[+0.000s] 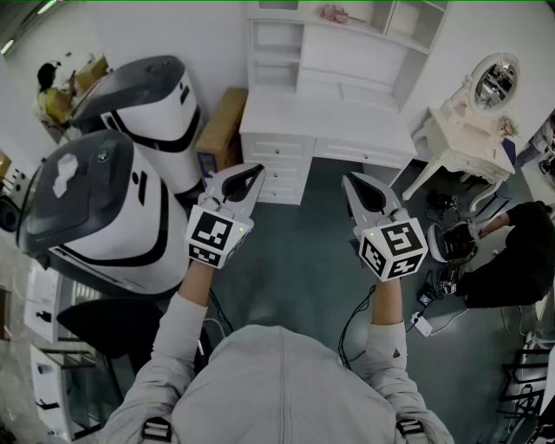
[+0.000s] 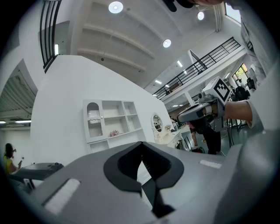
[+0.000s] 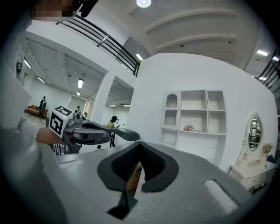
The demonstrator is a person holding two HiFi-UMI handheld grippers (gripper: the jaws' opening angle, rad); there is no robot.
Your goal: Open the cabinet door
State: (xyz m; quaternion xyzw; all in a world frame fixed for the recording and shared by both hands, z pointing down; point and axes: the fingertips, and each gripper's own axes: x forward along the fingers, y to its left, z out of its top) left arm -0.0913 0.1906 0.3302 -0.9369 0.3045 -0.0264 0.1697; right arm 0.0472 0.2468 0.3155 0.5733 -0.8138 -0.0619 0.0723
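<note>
A dark grey-green floor (image 1: 295, 286) runs to a white wall (image 1: 173, 26). Against it, far centre, stands a white cabinet (image 1: 325, 134) with open shelves above drawers. A cardboard box (image 1: 221, 130) stands at its left, and a white dressing table (image 1: 460, 134) with an oval mirror (image 1: 496, 82) at its right. Round ceiling lights (image 2: 116, 6) glow overhead, near a black railing (image 2: 205, 63).

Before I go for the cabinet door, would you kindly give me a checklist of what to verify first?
1. Left gripper free: ok, fingers together, nothing between them.
2. Right gripper free: ok, fingers together, nothing held.
3. Grippers at the white cabinet: not ok, both hover short of it.
4. Door handle found: cannot tell, too small to make out.
5. Cardboard box out of the way: ok, it stands beside the cabinet, not before it.
</note>
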